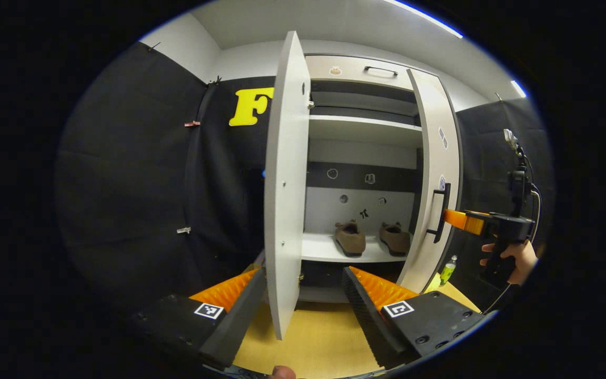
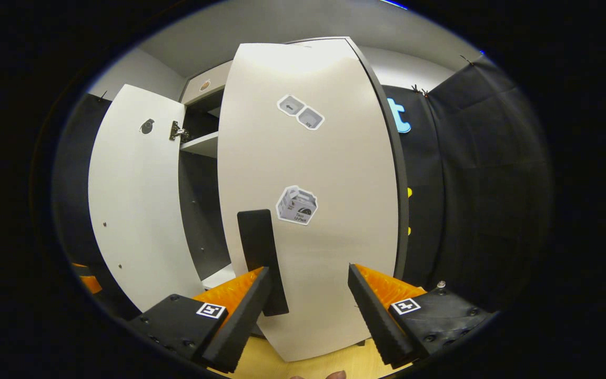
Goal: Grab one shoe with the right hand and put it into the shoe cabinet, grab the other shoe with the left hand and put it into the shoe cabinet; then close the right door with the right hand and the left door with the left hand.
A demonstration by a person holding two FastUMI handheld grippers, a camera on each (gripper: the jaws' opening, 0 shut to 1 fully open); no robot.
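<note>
Straddling the left door (image 1: 284, 184), left tongs (image 1: 303, 295) gape; right tongs (image 2: 308, 295) gape at right door (image 2: 334, 210).

Green bottle (image 1: 447, 270) on the wooden floor (image 1: 313, 337)

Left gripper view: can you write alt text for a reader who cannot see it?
An open shoe cabinet holds two brown shoes side by side on a low shelf. The left gripper is open around the left door's edge; at right, the right gripper meets the right door's handle.
</note>
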